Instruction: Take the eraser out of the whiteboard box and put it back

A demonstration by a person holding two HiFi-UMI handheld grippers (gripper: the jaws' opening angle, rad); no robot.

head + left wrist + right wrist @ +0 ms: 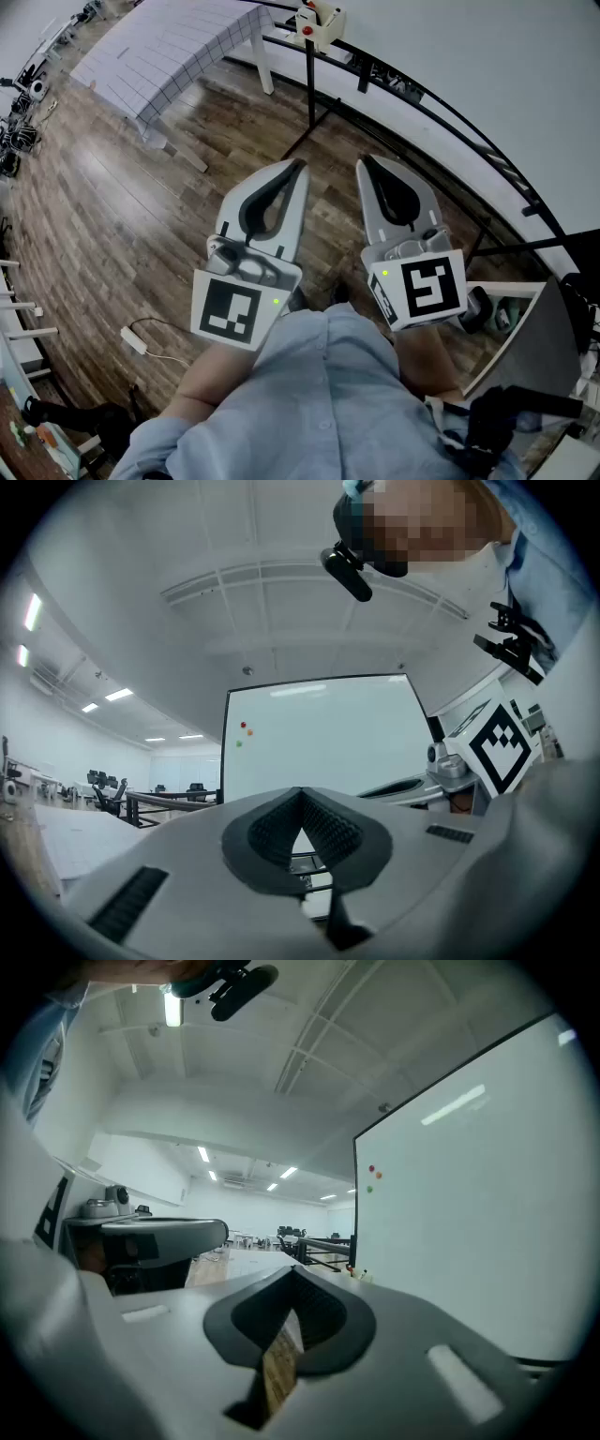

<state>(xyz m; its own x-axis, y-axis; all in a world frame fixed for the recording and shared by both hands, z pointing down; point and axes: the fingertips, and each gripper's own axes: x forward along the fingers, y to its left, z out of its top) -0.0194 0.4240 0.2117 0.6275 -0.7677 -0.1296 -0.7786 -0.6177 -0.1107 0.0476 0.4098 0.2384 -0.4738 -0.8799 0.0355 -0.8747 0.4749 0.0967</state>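
The whiteboard box (pixel 319 23) is a small cream box with a red spot, fixed on the whiteboard's lower rail far ahead; the eraser itself cannot be made out. The whiteboard (pixel 319 733) (pixel 469 1194) stands in front of me, carrying small coloured magnets (pixel 244 728). My left gripper (pixel 300 167) (pixel 300 794) and right gripper (pixel 364 164) (pixel 292 1274) are held side by side at chest height, pointing at the board and well short of the box. Both have their tips together with nothing between them.
A table with a checked cloth (pixel 159 47) stands at the far left. The board's black stand legs (pixel 314 103) reach across the wooden floor. A white adapter with a cable (pixel 134 339) lies on the floor at the left. A cart (pixel 525 328) stands at my right.
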